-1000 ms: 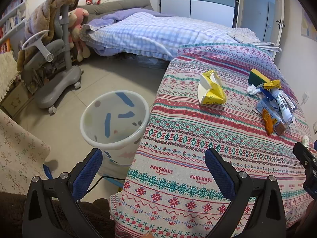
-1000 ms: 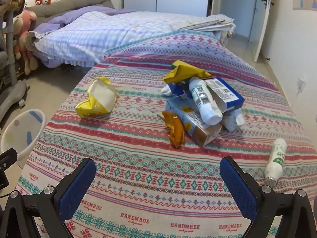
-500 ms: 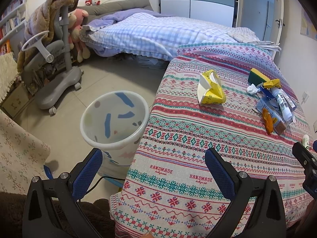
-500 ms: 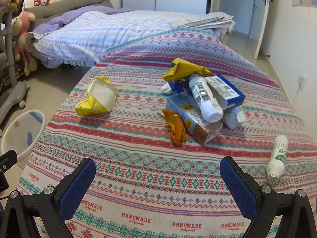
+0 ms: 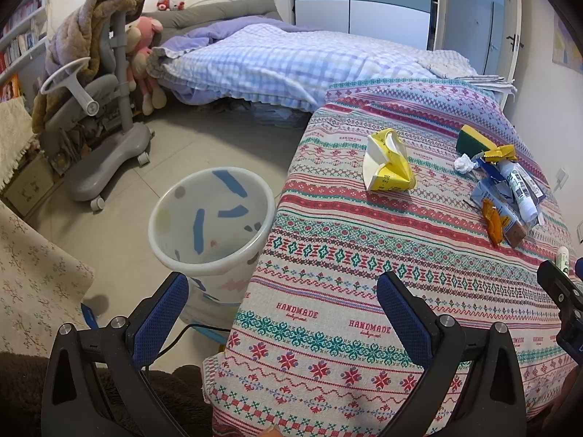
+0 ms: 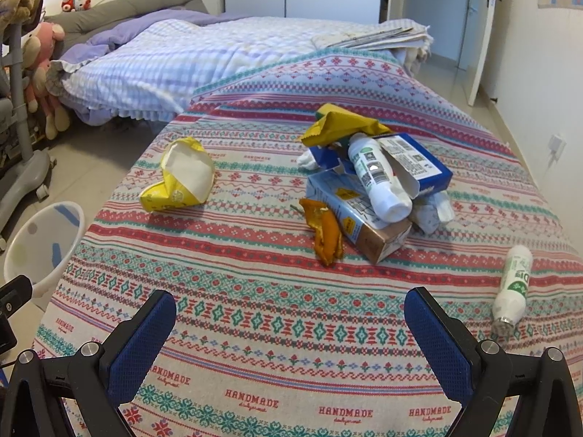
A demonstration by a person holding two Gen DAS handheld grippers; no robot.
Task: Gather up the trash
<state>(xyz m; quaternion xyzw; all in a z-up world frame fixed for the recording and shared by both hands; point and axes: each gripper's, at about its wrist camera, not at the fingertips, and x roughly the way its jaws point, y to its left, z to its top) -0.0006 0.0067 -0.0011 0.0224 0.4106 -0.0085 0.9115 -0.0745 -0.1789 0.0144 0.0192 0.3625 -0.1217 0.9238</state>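
Trash lies on a patterned tablecloth [image 6: 277, 309]. A crumpled yellow carton [image 6: 180, 178] [image 5: 388, 165] lies apart on the left. A pile holds an orange peel [image 6: 326, 233], a blue-brown carton [image 6: 355, 215], a white bottle [image 6: 377, 178], a blue box [image 6: 415, 160] and a yellow wrapper [image 6: 339, 123]. Another white bottle [image 6: 512, 287] lies at the right. A white bin [image 5: 211, 218] stands on the floor left of the table. My left gripper [image 5: 280, 309] and right gripper [image 6: 289, 331] are open, empty, at the table's near edge.
A green-yellow sponge [image 5: 472, 140] and a crumpled tissue [image 5: 463, 163] lie by the pile. A bed [image 5: 291, 62] stands behind the table. A grey chair [image 5: 98, 109] with a blanket stands at the left. A cable [image 5: 189, 331] runs on the floor near the bin.
Both views have shifted very slightly toward the table. No object has moved. Both grippers stay open.
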